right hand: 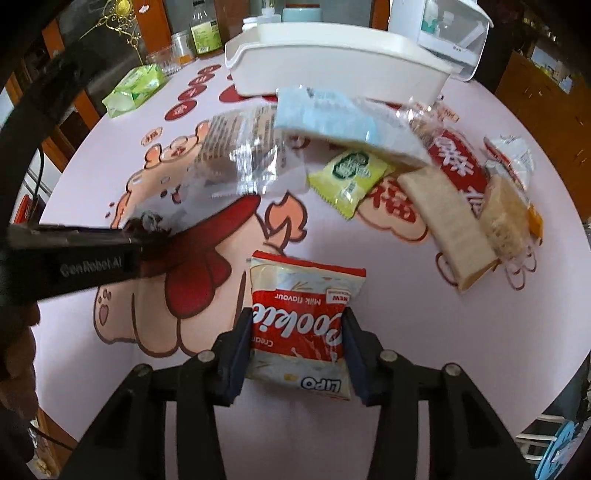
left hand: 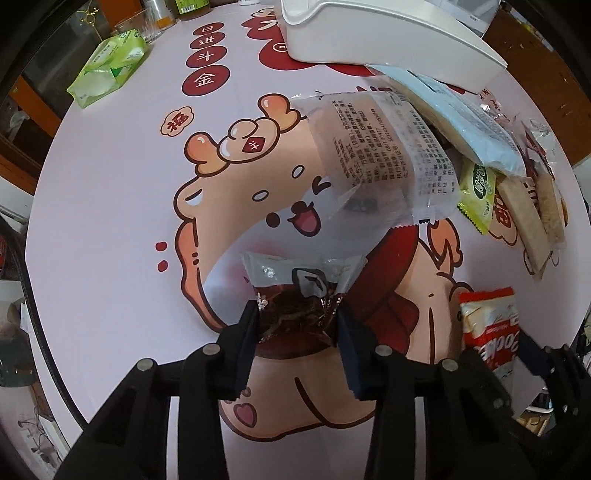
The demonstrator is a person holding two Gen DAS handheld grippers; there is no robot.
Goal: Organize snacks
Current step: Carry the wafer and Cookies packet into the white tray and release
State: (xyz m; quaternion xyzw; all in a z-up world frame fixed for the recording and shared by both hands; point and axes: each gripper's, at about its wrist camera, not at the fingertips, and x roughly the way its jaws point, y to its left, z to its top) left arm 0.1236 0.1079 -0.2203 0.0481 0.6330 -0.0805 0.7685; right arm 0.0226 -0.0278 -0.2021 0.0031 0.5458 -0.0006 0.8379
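Note:
My left gripper [left hand: 297,319] is shut on a clear packet of dark dried snack [left hand: 295,295], held over the table; it also shows from the side in the right wrist view [right hand: 147,225]. My right gripper [right hand: 297,332] is shut on a red-and-white Lipo cookie pack [right hand: 303,314], seen at the right edge of the left wrist view [left hand: 487,325]. A white bin [right hand: 332,70] stands at the back. Before it lie a clear cake packet [left hand: 384,158], a pale blue packet [right hand: 332,122], a yellow-green packet [right hand: 351,173] and tan bars [right hand: 447,218].
A green tissue pack [right hand: 135,88], glasses and bottles [right hand: 201,33] stand at the back left. A clear lidded box [right hand: 450,33] sits behind the bin. The round table has a pink cartoon cloth [left hand: 110,203]; its edge curves close on the left and right.

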